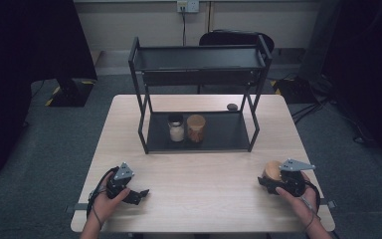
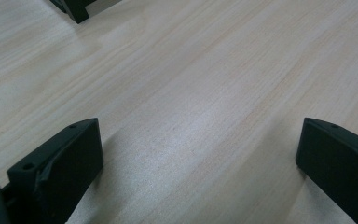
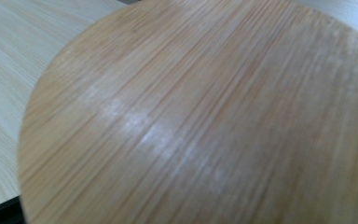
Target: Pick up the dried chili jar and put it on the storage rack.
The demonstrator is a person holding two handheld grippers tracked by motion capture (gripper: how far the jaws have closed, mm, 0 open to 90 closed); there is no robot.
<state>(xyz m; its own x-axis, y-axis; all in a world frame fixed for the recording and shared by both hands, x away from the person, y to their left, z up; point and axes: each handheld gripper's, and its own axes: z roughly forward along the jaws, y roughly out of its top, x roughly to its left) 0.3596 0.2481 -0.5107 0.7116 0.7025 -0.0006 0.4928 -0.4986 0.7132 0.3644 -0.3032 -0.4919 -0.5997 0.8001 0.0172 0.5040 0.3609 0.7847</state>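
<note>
Bamboo lid [image 3: 205, 116] sits clamped in my right gripper [image 1: 273, 180], jaws nearly fully closed on it, low over the table's [image 1: 204, 169] near right corner. My left gripper [image 2: 200, 158] rests on the table with its jaws spread wide, holding nothing. Two jars [image 1: 186, 128] already stand on the black rack's [image 1: 199, 64] lower shelf. Judged remaining: carrying this lidded piece across to the rack.

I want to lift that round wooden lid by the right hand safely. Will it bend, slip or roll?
The lid looks like stiff bamboo, so bending seems unlikely. Its sheen suggests it may slip. Being round, it could roll if stood on edge.
</note>
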